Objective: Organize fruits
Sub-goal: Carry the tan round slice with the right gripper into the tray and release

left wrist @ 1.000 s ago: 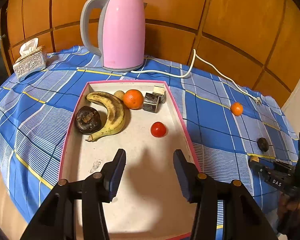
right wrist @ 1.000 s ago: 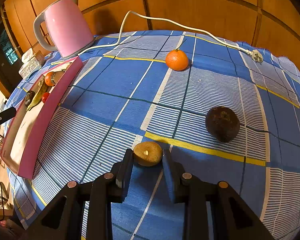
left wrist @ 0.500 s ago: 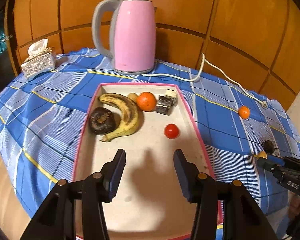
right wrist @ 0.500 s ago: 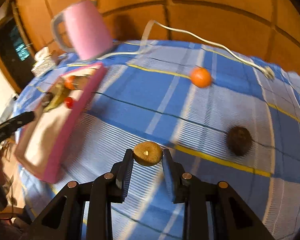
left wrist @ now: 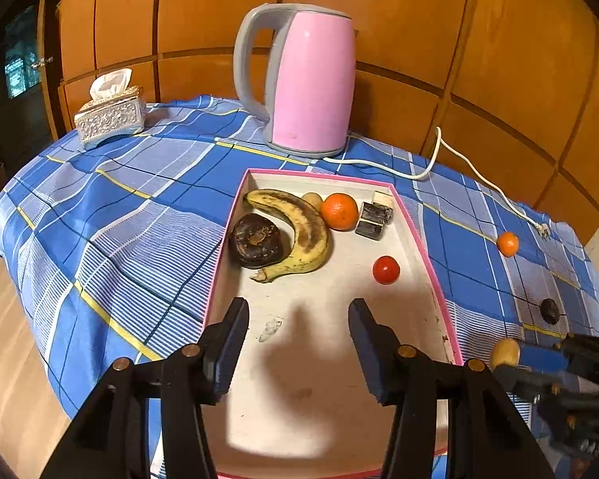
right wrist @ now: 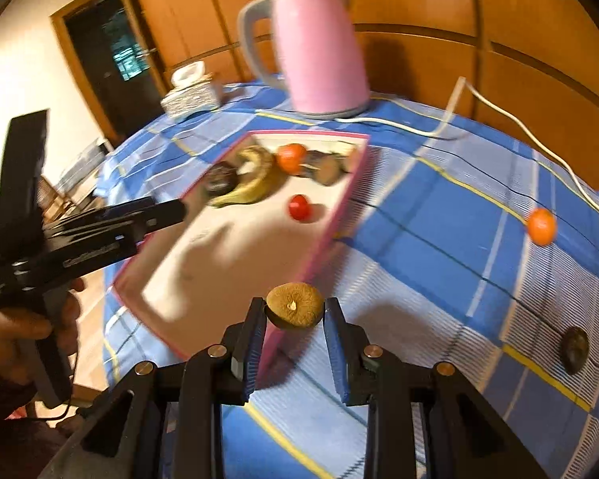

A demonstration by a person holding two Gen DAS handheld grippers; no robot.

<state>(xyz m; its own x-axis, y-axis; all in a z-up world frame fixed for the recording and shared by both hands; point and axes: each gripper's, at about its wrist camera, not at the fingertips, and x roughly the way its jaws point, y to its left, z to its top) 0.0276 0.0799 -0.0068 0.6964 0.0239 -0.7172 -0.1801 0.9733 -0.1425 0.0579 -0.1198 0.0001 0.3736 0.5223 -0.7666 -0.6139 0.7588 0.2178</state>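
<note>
A pink-rimmed tray [left wrist: 431, 263] holds a banana [left wrist: 303, 231], a dark round fruit [left wrist: 255, 241], an orange [left wrist: 339, 211], a small red fruit [left wrist: 386, 270] and dark cut pieces [left wrist: 373, 219]. My left gripper [left wrist: 297, 343] is open and empty above the tray's near half. My right gripper [right wrist: 294, 331] is shut on a small brown fruit [right wrist: 294, 305], held in the air by the tray's near right corner [right wrist: 323, 239]; the fruit also shows in the left wrist view [left wrist: 505, 353]. A loose orange [right wrist: 541, 226] and a dark fruit [right wrist: 575, 349] lie on the cloth.
A pink kettle [left wrist: 307, 80] stands behind the tray, its white cord [left wrist: 479, 175] trailing right across the blue checked tablecloth [left wrist: 119, 219]. A tissue box [left wrist: 110, 115] sits at the far left. The table edge drops off at the left and front.
My right gripper has lifted the small brown fruit off the cloth and carried it left toward the tray. The left gripper has drawn back slightly and stays open.
</note>
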